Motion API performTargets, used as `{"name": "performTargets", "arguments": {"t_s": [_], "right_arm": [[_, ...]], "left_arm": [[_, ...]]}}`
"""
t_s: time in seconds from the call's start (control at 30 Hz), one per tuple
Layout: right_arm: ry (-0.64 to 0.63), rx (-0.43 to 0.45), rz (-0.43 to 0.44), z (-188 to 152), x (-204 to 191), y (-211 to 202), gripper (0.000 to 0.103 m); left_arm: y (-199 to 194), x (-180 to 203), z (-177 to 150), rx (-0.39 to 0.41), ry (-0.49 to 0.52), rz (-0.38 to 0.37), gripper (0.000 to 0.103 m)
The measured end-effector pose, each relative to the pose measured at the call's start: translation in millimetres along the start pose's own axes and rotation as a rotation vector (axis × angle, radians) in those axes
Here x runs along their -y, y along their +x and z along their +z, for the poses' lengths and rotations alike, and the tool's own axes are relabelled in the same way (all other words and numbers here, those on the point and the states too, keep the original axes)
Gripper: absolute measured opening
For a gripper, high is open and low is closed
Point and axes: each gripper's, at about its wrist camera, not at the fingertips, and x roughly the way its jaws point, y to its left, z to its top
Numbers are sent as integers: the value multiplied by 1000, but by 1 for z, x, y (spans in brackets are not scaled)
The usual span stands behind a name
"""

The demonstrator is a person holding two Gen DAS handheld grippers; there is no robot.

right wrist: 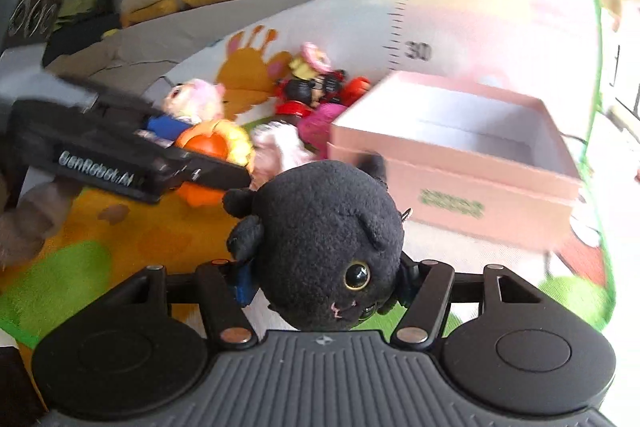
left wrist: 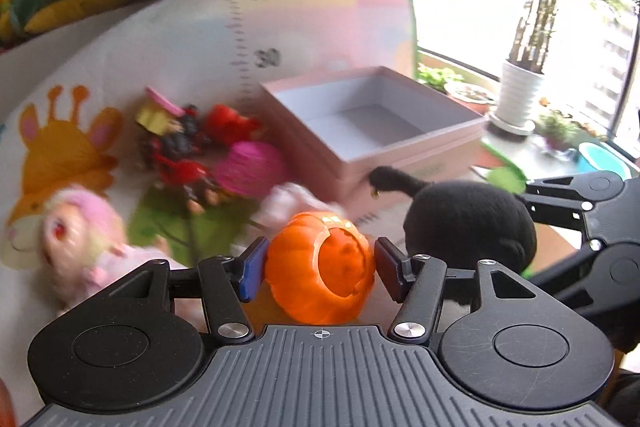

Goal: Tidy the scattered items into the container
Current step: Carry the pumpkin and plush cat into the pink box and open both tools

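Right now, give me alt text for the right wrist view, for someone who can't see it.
The right gripper holds a black plush cat over a colourful play mat. Ahead to the right sits an open pink box, empty as far as visible. To the left, the left gripper grips an orange pumpkin toy beside more small toys.

Glossy plastic pumpkin [left wrist: 320,267] (fuzzy black cat [right wrist: 328,243])

Ahead of the fingers the box [right wrist: 452,163] stands open-topped with nothing above it; toys [left wrist: 192,151] crowd the mat [right wrist: 100,239] left of it.
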Motion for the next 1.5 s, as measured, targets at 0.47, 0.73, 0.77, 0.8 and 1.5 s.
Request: {"name": "performTargets", "arguments": {"t_s": [0.47,0.73,0.77,0.8,1.5], "right_arm": [[72,-36,-104,-31,15,-29,62],[61,-46,-116,-37,12,-24,63],[57,-43,-120,-36,11,-24,63],[55,-40,-123,-37,11,-24,65],[40,189,-155,62,65,-34,65]], "left_arm": [[4,33,-29,-43,17,-19,66],[8,43,-36,-45,64,4,86],[10,45,-36,-46,69,9,86],[12,46,-36,-47,75,14,86],[24,36,63,127,120,-38,56]]}}
